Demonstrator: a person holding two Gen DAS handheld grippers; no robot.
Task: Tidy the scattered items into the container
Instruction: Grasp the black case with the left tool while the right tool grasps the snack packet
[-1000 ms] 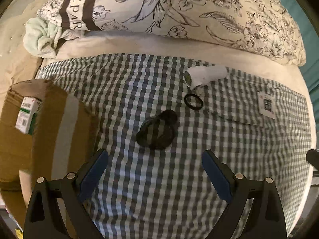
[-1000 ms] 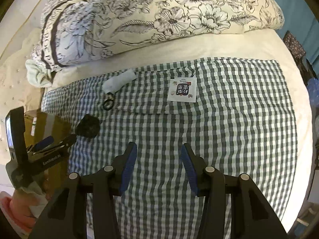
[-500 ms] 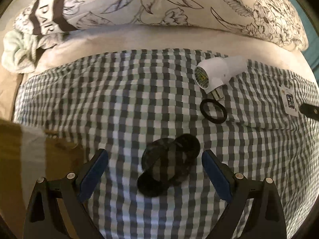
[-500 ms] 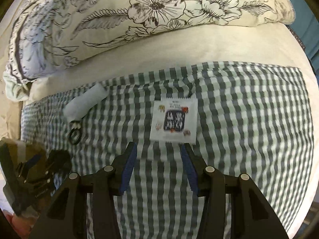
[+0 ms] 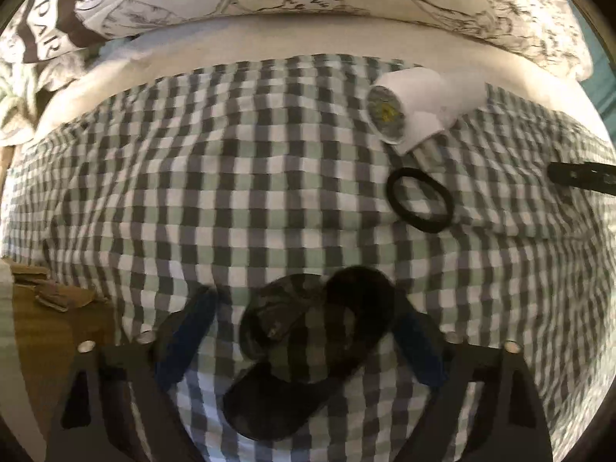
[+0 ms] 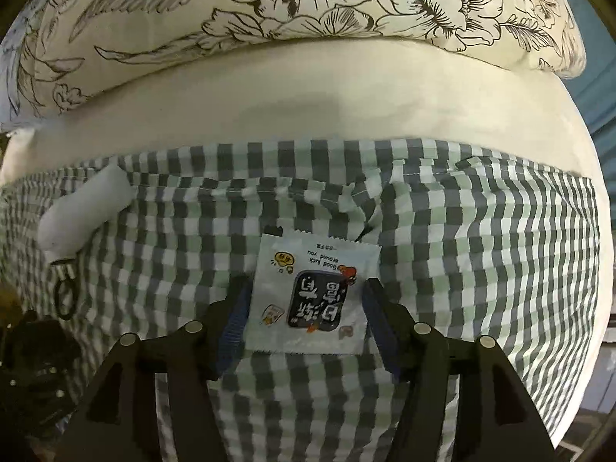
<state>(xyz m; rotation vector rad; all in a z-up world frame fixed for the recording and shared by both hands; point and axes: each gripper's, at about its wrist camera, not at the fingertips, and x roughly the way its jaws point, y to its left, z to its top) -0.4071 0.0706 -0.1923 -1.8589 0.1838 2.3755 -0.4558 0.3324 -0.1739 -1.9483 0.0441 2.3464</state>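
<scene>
A dark see-through mesh pouch lies on the checked cloth; my left gripper is open with its blue fingers on either side of it. A black hair tie and a white plug adapter lie beyond, to the right. In the right wrist view a white printed sachet lies flat on the cloth; my right gripper is open around it. The cardboard box shows at the left edge.
A floral duvet is heaped along the far side on a cream sheet. The white adapter and hair tie also show in the right wrist view. The other gripper's tip reaches in at the right.
Both grippers moved forward and down. The left now straddles the mesh pouch; the right now straddles the sachet. The box has slid mostly out of the left view.
</scene>
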